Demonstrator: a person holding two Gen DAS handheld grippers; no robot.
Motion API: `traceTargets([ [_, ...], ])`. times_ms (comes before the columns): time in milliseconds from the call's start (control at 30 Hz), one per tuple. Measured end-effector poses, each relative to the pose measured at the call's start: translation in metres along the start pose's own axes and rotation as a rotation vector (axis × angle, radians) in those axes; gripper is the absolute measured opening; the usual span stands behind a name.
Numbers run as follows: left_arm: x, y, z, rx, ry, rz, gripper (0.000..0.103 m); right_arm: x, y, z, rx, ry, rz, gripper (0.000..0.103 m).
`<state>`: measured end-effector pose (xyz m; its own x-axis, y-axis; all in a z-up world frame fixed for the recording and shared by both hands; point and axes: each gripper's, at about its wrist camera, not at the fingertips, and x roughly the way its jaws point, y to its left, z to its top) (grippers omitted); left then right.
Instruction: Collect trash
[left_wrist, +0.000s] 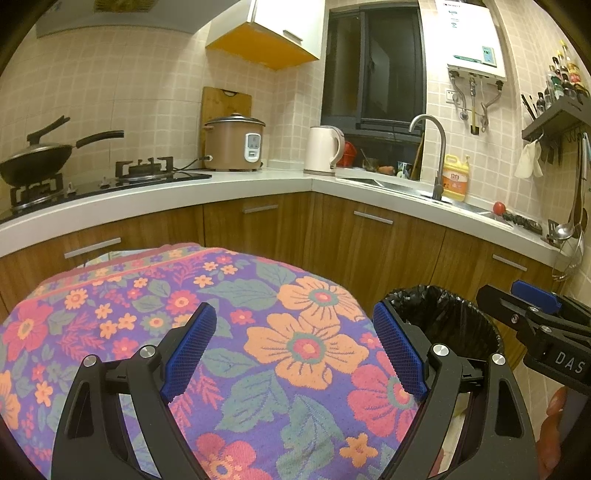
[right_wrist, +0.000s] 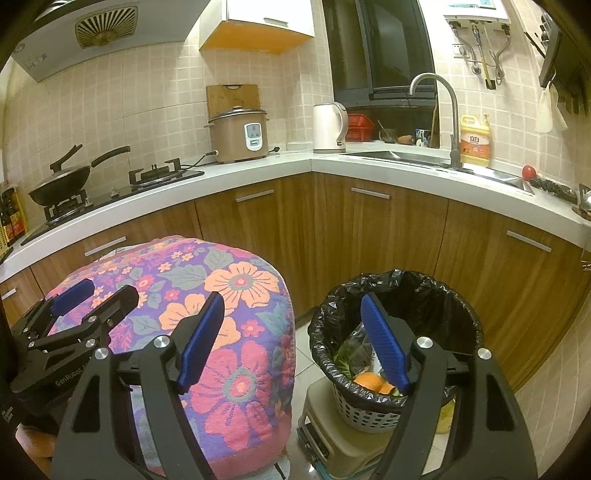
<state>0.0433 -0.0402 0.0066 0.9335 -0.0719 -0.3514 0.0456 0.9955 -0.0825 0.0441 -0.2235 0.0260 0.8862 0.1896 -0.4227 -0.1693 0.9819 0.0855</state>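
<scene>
Down in the black-bagged, white perforated plastic trash bin (right_wrist: 395, 332) there is already a haul: orange peel or fruit pieces (right_wrist: 373, 382), some leafy green scraps (right_wrist: 345, 356) and what looks like clear plastic wrapping (right_wrist: 360, 338), all lying in the bottom. So part of the collecting looks done. The bin stands on a low beige plastic step stool (right_wrist: 332, 417) on the tiled floor, just beside the desk draped in a purple floral woven cloth (right_wrist: 236, 325).

And that cloth top? Bare, as far as both views show; no scrap lies on it. The right gripper (right_wrist: 291, 339) hangs open and empty, one blue pad over the cloth's edge, the other over the bin's mouth. The left gripper (left_wrist: 295, 350) is spread wide over the cloth, nothing between its pads either.

What is left is hard to call. No loose trash shows within reach; the floor round the stool is mostly hidden. Beyond, the white kitchen counter (right_wrist: 295, 166) carries a red tomato (right_wrist: 529, 171) and dark bits near the sink, but whether those count as trash I cannot tell.
</scene>
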Motion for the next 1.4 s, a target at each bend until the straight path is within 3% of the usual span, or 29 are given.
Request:
traceTargets([
  [1267,-0.005,0.001,0.002,-0.008,-0.006,0.038,0.085,-0.017,0.005,0.008,0.008,-0.02,-0.045,0.08],
  [1400,-0.005,-0.001,0.001,0.0,-0.002,0.048,0.089,-0.02,0.004,0.007,0.011,-0.017,-0.058,0.08],
])
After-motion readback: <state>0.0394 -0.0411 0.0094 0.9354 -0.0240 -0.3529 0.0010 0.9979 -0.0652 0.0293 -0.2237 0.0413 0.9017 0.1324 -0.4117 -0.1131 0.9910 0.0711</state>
